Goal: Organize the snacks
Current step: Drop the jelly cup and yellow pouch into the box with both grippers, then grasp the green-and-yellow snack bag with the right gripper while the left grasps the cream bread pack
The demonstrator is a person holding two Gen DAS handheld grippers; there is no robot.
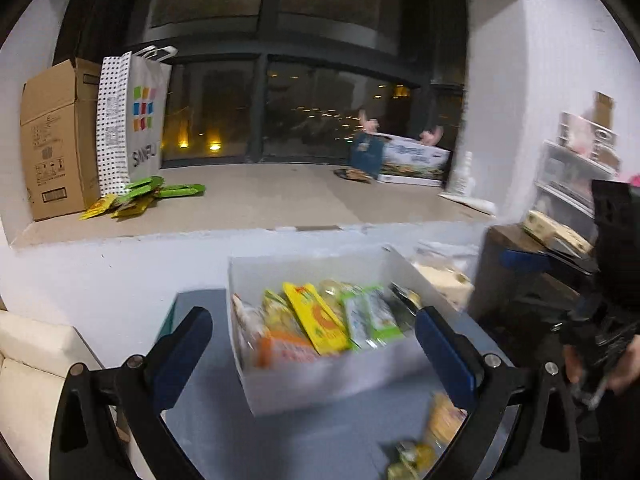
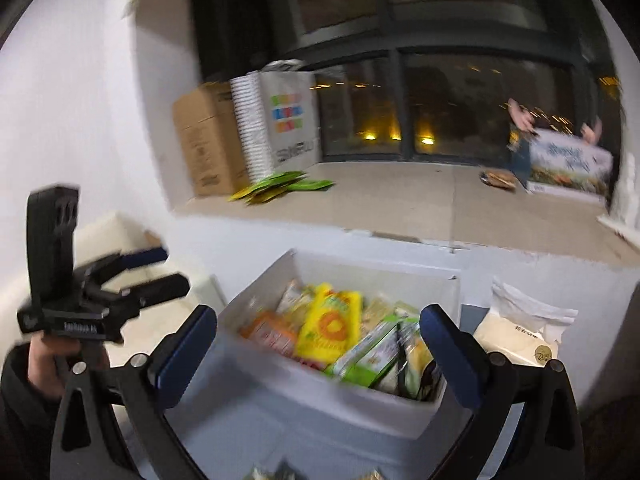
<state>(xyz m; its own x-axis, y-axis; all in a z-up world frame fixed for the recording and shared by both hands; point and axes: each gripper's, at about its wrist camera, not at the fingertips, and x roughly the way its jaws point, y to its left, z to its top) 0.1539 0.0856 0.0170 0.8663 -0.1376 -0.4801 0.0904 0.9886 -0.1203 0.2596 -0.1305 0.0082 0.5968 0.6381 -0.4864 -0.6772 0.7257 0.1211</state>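
Both grippers are held above a grey table (image 1: 208, 432) facing a white open-topped rectangular bin (image 1: 320, 380) that stands near the table's far edge, against the white wall below a window ledge. The bin is well filled with snack packets standing on edge: a yellow packet with an orange sun motif (image 2: 330, 326) at the middle, an orange packet (image 2: 272, 334) beside it toward the left wall, green-and-white packets (image 2: 372, 356) toward the right wall.

The left gripper (image 1: 314, 344) has its fingers spread wide with nothing between them; the bin merely shows through the gap. The right gripper (image 2: 318, 344) is likewise released and empty, fingers apart.

Loose yellowish snack packets (image 1: 432, 440) lie on the table at its near right edge, outside the bin and just below the left gripper's right finger. A pale tissue pack (image 2: 520, 336) sits on the table beside the bin's right wall. Further green and yellow packets (image 1: 140, 198) lie on the ledge by a brown cardboard box (image 1: 56, 136) and a white paper shopping bag (image 1: 132, 120).

Assessment: the work appears to stand between placements, with most packets already binned. The next move likely calls for lowering one gripper to the loose packets at the near edge, closing on a thin edge, and setting it into a gap in the bin. Both views are blurred, so contact details cannot be confirmed.
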